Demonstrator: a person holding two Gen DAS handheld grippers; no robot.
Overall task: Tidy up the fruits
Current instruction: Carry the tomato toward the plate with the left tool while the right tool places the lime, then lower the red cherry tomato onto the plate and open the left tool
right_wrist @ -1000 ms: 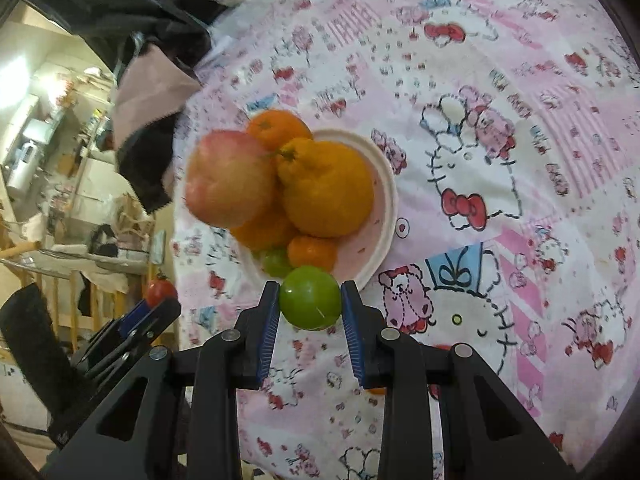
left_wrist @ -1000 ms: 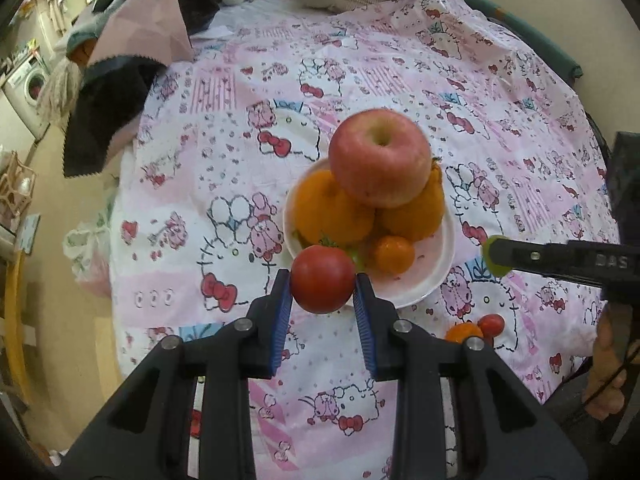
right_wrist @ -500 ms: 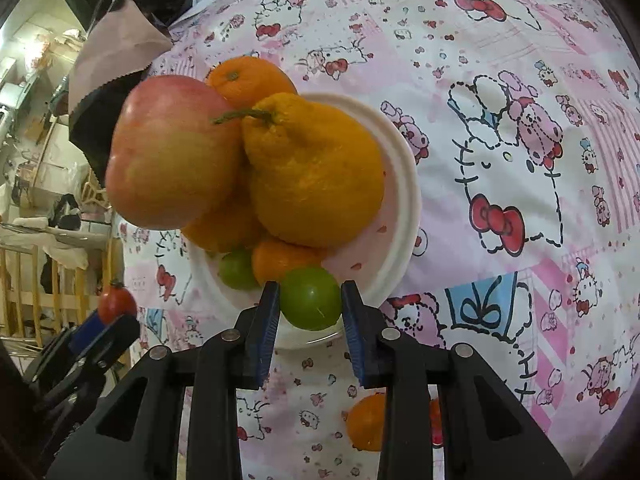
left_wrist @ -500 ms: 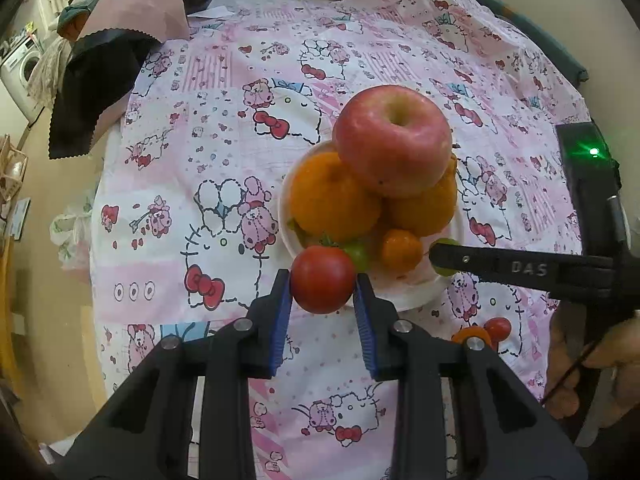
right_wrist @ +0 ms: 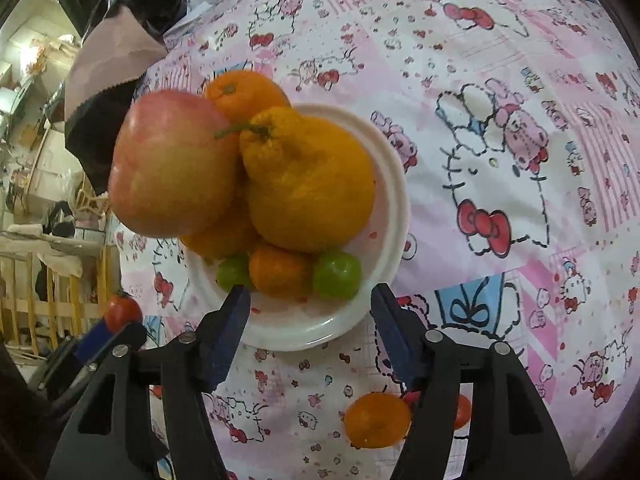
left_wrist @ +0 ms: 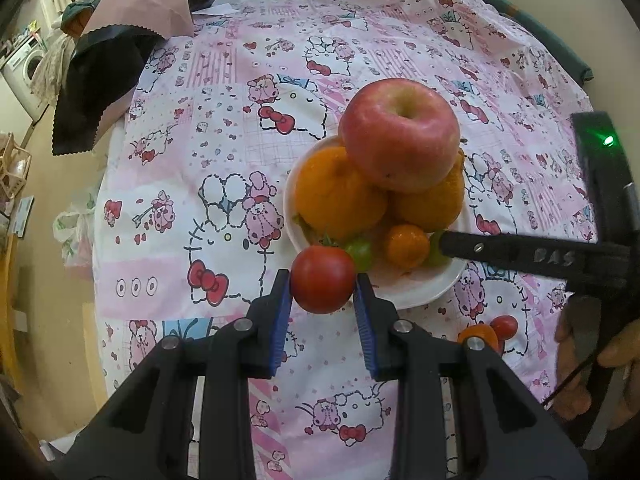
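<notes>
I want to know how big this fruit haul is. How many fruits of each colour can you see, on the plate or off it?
Red-and-yellow apple: 1
Orange citrus fruits: 5
Green fruits: 2
Red tomatoes: 2
Total: 10

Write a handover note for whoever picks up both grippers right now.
Left gripper: shut on the red tomato, at the plate's near rim.
Right gripper: fingers just opened, nothing between them; the green fruit it carried now lies on the plate.
Done: apple, large oranges, small orange and two green fruits plated.
Left: set the tomato down, then fetch the loose orange and small red fruit from the cloth.
</notes>
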